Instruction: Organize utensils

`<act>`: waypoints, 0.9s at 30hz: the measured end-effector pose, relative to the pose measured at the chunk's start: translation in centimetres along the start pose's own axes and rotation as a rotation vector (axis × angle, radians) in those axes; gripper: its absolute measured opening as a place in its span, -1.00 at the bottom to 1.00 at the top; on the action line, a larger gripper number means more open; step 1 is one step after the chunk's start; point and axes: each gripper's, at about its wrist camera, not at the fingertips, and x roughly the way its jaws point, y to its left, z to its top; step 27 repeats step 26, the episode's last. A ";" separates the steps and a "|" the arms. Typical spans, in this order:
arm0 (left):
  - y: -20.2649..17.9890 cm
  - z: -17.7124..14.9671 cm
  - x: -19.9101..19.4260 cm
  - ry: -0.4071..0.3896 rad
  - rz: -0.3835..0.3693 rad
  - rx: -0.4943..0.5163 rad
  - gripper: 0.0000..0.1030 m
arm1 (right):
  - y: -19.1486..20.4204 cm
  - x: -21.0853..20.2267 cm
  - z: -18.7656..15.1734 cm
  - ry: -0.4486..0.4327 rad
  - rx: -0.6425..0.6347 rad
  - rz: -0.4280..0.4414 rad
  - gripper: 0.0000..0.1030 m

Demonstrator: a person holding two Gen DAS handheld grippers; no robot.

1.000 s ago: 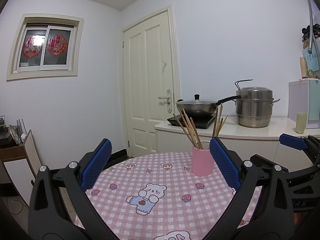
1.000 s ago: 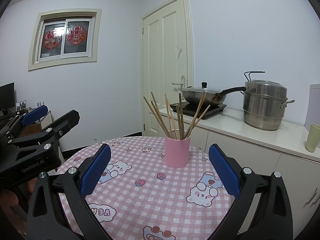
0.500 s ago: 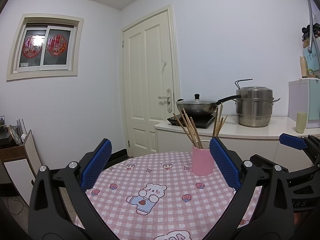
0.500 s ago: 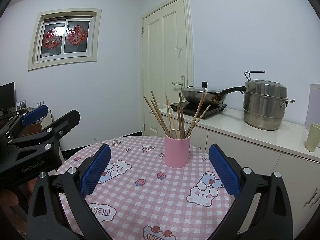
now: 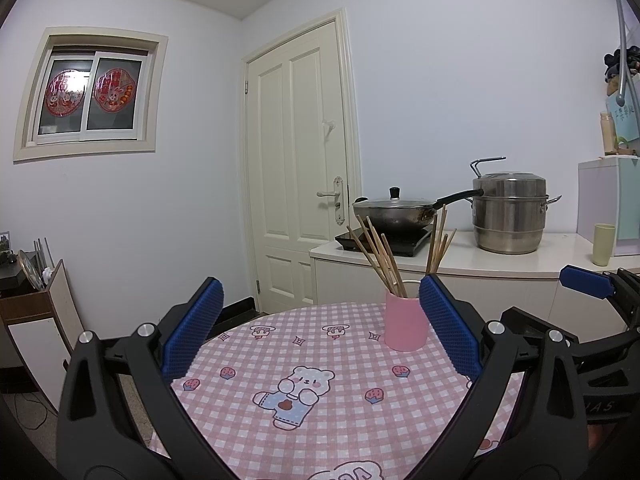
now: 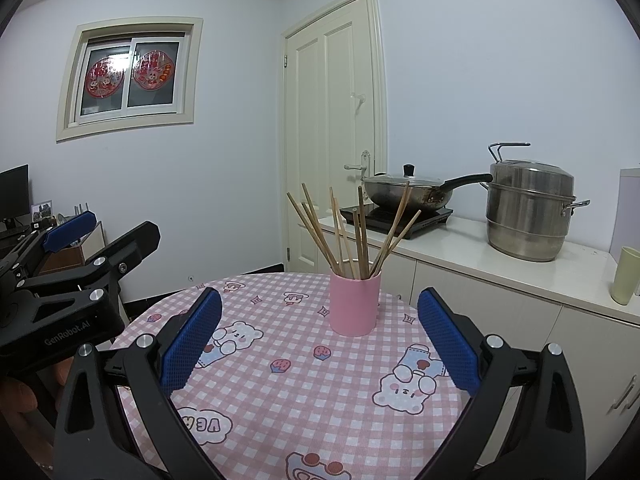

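Nothing has moved: both the left gripper point(image 5: 320, 332) and right gripper point(image 6: 318, 336) hang spread and empty; chopsticks point(image 6: 352, 236) already stand in the pink cup point(image 6: 354, 304), task seemingly done.

- Home kitchen/dining corner.
- Counter point(image 6: 472, 256) carries lidded wok point(image 6: 408, 194) on induction hob point(image 6: 400, 218), plus steel steamer pot point(image 6: 530, 210).
- Round table, pink gingham bear cloth point(image 6: 304, 384).
- Panelled door point(image 6: 334, 140); window with red paper cutouts point(image 6: 128, 76).
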 end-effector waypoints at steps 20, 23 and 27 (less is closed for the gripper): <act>0.2 0.1 0.1 0.001 0.001 -0.003 0.87 | 0.1 0.0 0.1 0.000 -0.001 -0.001 0.84; 0.3 0.1 0.2 0.005 0.001 -0.006 0.87 | 0.1 0.1 0.1 0.001 -0.001 0.000 0.84; 0.3 0.1 0.3 0.006 0.002 -0.005 0.87 | 0.0 0.1 0.2 0.005 -0.001 0.000 0.84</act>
